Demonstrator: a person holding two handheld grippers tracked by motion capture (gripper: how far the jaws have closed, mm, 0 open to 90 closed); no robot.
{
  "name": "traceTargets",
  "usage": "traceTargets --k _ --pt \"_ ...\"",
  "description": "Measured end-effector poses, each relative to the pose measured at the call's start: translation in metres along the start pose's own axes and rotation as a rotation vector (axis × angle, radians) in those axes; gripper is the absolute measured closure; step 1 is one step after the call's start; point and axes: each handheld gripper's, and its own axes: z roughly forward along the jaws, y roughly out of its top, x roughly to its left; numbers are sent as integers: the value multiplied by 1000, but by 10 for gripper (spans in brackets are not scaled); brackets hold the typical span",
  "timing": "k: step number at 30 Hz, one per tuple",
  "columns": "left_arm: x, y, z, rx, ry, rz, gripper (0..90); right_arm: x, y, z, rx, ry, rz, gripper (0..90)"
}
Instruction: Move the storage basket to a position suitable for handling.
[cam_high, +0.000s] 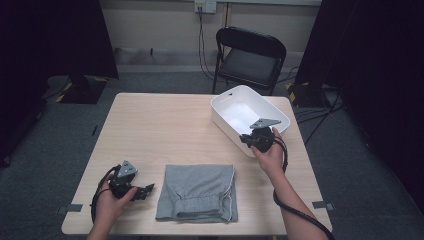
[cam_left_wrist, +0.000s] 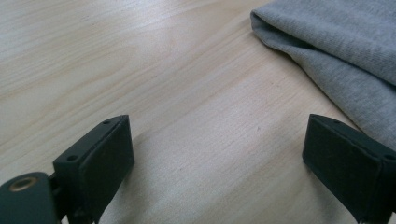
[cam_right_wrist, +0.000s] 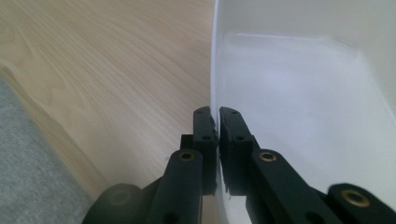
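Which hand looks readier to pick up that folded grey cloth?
The left: its claw is open beside the grey cloth, while the right claw is shut on the white bin rim.

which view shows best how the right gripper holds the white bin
The right gripper view: the right gripper is shut on the white bin wall. The high view shows them small; the left gripper view shows table and cloth.

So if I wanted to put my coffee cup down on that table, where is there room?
The far-left table is bare, from its back edge to the folded grey cloth. It is crowded near the white tub, whose wall the right gripper clamps, and between the cloth and the open left gripper.
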Motion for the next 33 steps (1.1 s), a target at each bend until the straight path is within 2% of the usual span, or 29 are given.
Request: traceTargets --k 18,27,33 --pt "0 0 0 0 -1 0 83 31 0 -1 -10 71 -39 862" --pt "0 0 0 0 0 -1 83 38 -3 -4 -12 96 -56 861" --pt "0 0 0 0 0 0 83 40 -5 -5 -22 99 -45 858"
